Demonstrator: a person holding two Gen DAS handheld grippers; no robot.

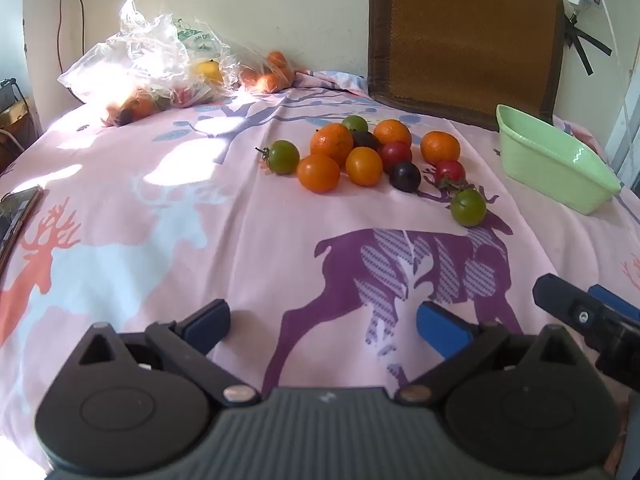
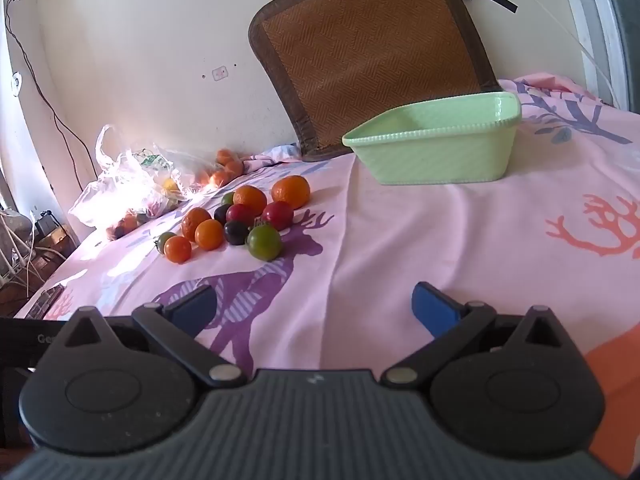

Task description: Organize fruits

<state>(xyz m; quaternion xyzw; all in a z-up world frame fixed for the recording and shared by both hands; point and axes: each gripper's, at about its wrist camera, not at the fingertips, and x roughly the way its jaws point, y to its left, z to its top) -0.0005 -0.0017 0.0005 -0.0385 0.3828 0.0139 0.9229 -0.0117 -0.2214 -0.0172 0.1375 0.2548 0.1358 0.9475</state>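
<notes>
A cluster of loose fruits (image 1: pixel 362 160) lies on the pink deer-print cloth (image 1: pixel 240 248): several oranges, red, green and dark tomatoes. The nearest is a green tomato (image 1: pixel 468 207). The cluster also shows in the right wrist view (image 2: pixel 240 222). An empty light green basin (image 1: pixel 556 160) stands to the right of it, also in the right wrist view (image 2: pixel 436 140). My left gripper (image 1: pixel 324 324) is open and empty, low over the cloth, well short of the fruits. My right gripper (image 2: pixel 314 310) is open and empty; its fingers (image 1: pixel 568 304) show at the left view's right edge.
A clear plastic bag (image 1: pixel 160 60) with more fruit lies at the back left by the wall. A brown woven cushion (image 1: pixel 464 36) leans on the wall behind the basin. A phone-like object (image 1: pixel 18 216) lies at the cloth's left edge. Cables hang on the wall.
</notes>
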